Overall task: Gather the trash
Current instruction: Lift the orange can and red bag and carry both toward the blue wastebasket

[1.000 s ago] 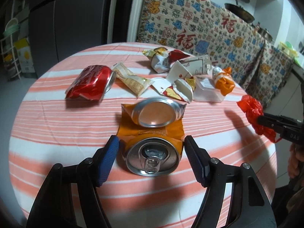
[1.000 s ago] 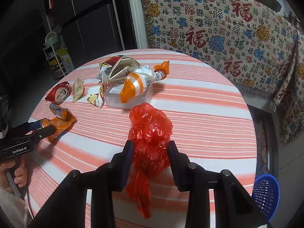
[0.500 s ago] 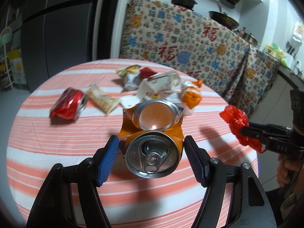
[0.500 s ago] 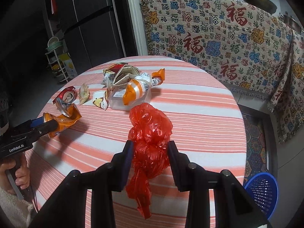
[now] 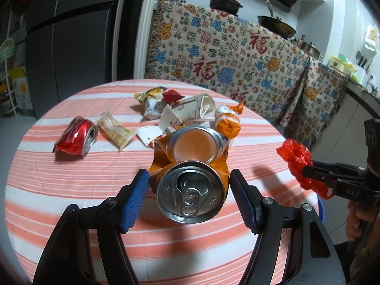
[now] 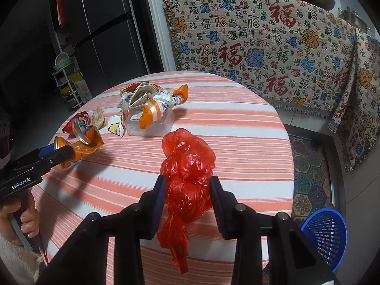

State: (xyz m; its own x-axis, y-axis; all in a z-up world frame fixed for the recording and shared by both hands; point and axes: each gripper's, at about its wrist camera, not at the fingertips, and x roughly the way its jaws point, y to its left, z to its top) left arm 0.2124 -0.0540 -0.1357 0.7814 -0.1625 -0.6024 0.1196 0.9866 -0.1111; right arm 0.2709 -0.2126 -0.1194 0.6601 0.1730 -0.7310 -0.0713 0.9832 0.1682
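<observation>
A trash pile point(image 6: 147, 109) lies far-left on the table point(image 6: 237, 128); a basket point(image 6: 325, 232) sits right, below.

- "GenRobot.AI" is printed in white on the black body of the left gripper point(image 6: 60, 153).
- "DAS" can be made out on the right gripper point(image 5: 306, 173), cut off.
- The character 福 is repeated all over the patterned cloth point(image 6: 261, 47).

Orange can point(image 5: 190, 166), red bag point(image 6: 187, 166), orange-and-white striped tablecloth point(image 6: 237, 128).
</observation>
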